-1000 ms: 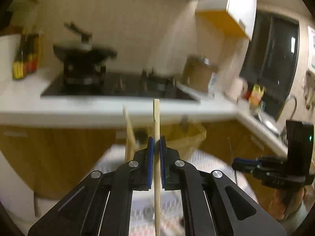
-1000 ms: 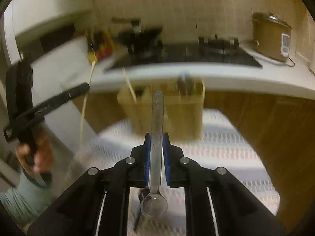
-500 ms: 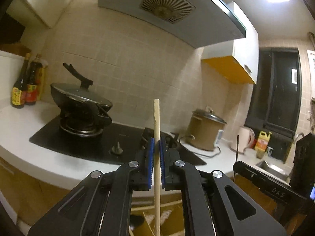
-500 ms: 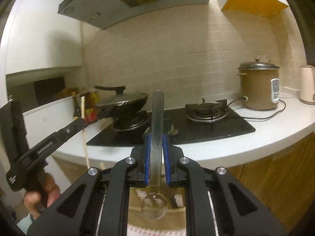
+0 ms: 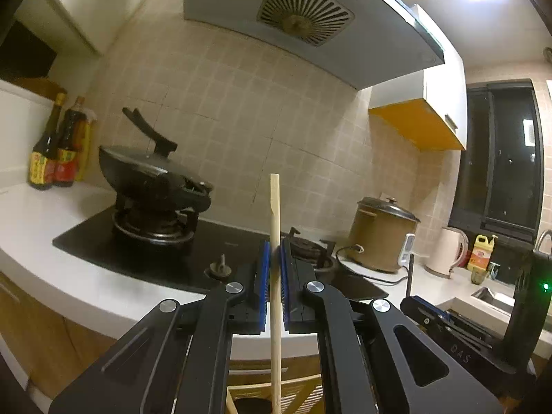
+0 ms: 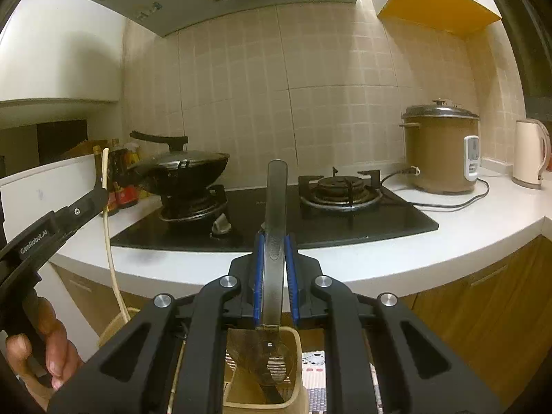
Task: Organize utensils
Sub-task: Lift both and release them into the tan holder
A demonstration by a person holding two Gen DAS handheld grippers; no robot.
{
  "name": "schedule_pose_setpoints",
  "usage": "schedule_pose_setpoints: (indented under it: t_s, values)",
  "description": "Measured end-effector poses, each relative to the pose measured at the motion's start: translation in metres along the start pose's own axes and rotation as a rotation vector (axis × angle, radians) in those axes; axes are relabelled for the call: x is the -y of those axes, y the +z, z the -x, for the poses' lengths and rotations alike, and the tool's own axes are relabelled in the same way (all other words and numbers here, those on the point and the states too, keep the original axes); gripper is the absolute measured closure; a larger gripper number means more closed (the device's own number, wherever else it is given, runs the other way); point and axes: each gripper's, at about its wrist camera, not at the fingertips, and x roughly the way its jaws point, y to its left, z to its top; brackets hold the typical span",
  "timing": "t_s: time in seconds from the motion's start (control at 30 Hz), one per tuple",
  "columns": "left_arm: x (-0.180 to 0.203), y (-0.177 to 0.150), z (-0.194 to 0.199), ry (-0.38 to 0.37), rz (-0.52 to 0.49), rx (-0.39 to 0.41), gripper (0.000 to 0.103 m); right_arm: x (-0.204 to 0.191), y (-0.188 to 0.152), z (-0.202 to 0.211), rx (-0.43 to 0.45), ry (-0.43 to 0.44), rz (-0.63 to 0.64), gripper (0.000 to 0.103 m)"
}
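Both claws have swung up from the low, blurred view of the holder to a steady, level look across the bench [image 6: 448,227], so the stove [image 6: 310,214], wok [image 6: 183,169] and rice cooker [image 6: 438,151] now fill the scene and the holder [image 6: 262,369] has sunk to the bottom edge. I read that as both utensils lifted and lined up above the holder, with the drop still to come. The left claw [image 5: 275,276] is clamped on a wooden chopstick [image 5: 275,214] held upright, its lower end running down toward the holder's slats. The right claw [image 6: 274,269] is clamped on a metal spoon [image 6: 276,200], handle up, bowl hanging at the holder's mouth; whether it touches the rim I cannot tell. For writing, the left claw's side reads "GenRobot.AI" in the right view, and the right claw [image 5: 448,331] shows faint letters like "DAS" in the left view. The sauce bottles [image 5: 55,158] carry red and yellow labels too small to read.
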Motion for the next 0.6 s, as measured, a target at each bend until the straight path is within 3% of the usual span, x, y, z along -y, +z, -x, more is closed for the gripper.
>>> schedule_pose_setpoints:
  t_s: [0.17, 0.33, 0.37, 0.43, 0.47, 0.5, 0.6]
  values:
    - [0.0, -0.009, 0.002, -0.003, -0.023, -0.016, 0.099, 0.001, -0.012, 0.001, -0.018, 0.016, -0.006, 0.092]
    - [-0.006, -0.01, 0.01, -0.046, -0.013, -0.075, 0.094, 0.004, -0.02, 0.009, -0.109, 0.086, -0.041, 0.092]
    - [-0.008, -0.009, 0.012, -0.06, -0.006, -0.095, 0.091, 0.007, -0.02, 0.015, -0.123, 0.099, -0.055, 0.09]
    - [-0.012, -0.006, 0.021, -0.071, 0.001, -0.115, 0.079, 0.012, -0.02, 0.027, -0.143, 0.128, -0.076, 0.075]
    - [-0.014, -0.005, 0.026, -0.076, 0.004, -0.12, 0.076, 0.014, -0.019, 0.032, -0.145, 0.134, -0.083, 0.06]
    - [-0.017, -0.004, 0.032, -0.08, 0.008, -0.129, 0.07, 0.017, -0.018, 0.042, -0.15, 0.143, -0.09, 0.056]
    - [-0.024, -0.002, 0.047, -0.093, 0.025, -0.219, 0.069, 0.019, -0.016, 0.061, -0.186, 0.153, -0.093, 0.056]
